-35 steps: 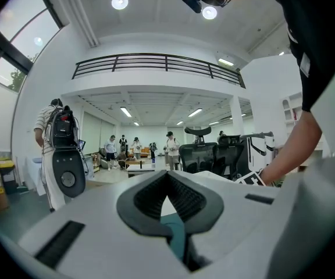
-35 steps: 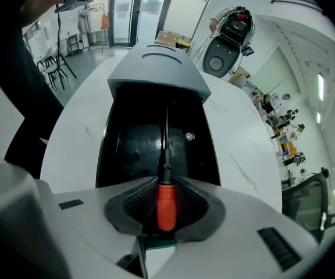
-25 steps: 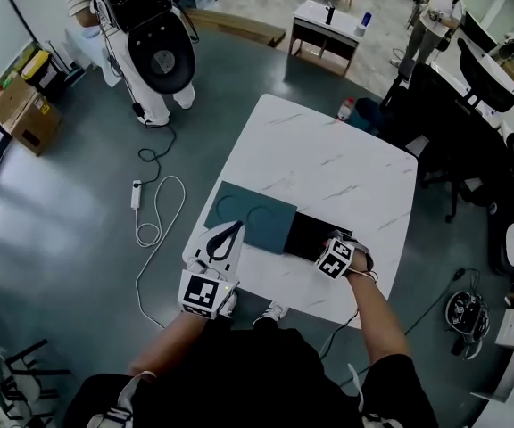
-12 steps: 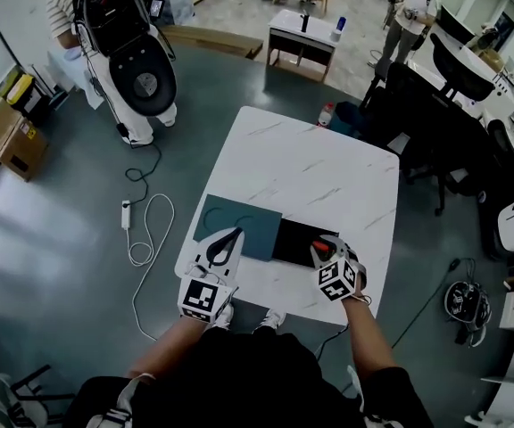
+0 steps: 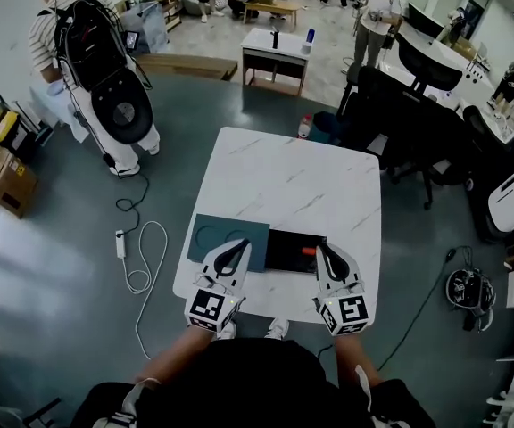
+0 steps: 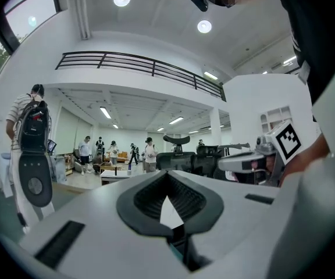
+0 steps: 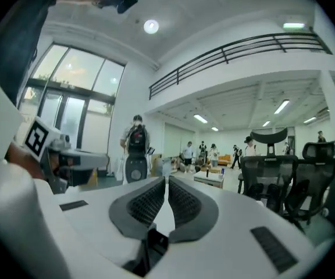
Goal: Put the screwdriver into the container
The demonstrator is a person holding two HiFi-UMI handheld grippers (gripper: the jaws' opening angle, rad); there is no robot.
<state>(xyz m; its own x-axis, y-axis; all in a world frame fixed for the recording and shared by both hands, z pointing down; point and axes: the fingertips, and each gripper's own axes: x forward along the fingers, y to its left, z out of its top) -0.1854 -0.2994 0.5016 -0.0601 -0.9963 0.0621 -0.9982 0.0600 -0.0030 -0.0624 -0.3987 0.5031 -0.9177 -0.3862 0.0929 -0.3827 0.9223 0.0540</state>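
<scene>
The left gripper (image 5: 238, 244) has its jaws pressed together at the tips, with nothing between them. The tips reach over the near edge of a teal square mat (image 5: 209, 234). The right gripper (image 5: 322, 249) is likewise closed and empty. Just left of its tips, the red-handled screwdriver (image 5: 307, 251) lies in the flat black rectangular container (image 5: 284, 246), which sits between the two pairs of jaws. Beyond both stretches the white marble-patterned table (image 5: 293, 176), with black office chairs (image 5: 391, 105) past its far right corner. A white power strip (image 5: 119, 243) lies on the floor, well to the left.
</scene>
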